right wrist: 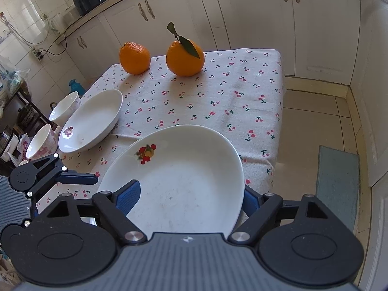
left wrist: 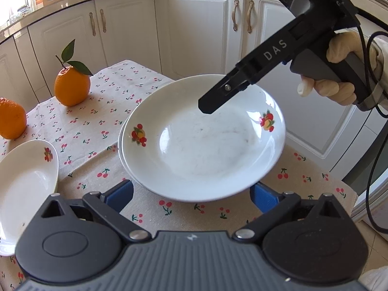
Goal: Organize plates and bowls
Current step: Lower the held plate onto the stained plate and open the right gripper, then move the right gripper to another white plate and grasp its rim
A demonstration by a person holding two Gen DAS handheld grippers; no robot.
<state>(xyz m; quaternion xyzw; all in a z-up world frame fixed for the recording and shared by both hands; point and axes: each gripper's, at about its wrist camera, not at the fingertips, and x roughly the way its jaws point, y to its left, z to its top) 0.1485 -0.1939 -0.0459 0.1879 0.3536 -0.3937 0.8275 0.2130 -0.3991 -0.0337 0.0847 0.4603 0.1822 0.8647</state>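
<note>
A kitchen counter (right wrist: 242, 84) covered with a cherry-print cloth holds the dishes. Near its front edge, a white plate (left wrist: 201, 145) with painted fruit sits on top of a second plate (left wrist: 121, 150), whose rim shows just beneath on the left. The left claw (left wrist: 191, 197) is spread wide, its blue pads either side of the plate's near rim, not pressing it. The right claw (right wrist: 191, 194) is also spread, pads flanking the same plate without gripping; a gloved hand (left wrist: 339, 72) holds its handle. Farther left lies an oval dish (right wrist: 92, 121), with two bowls (right wrist: 64, 108) beside it at the counter's edge. Two oranges (right wrist: 184, 58), one with a leafy stem, stand at the back.
</note>
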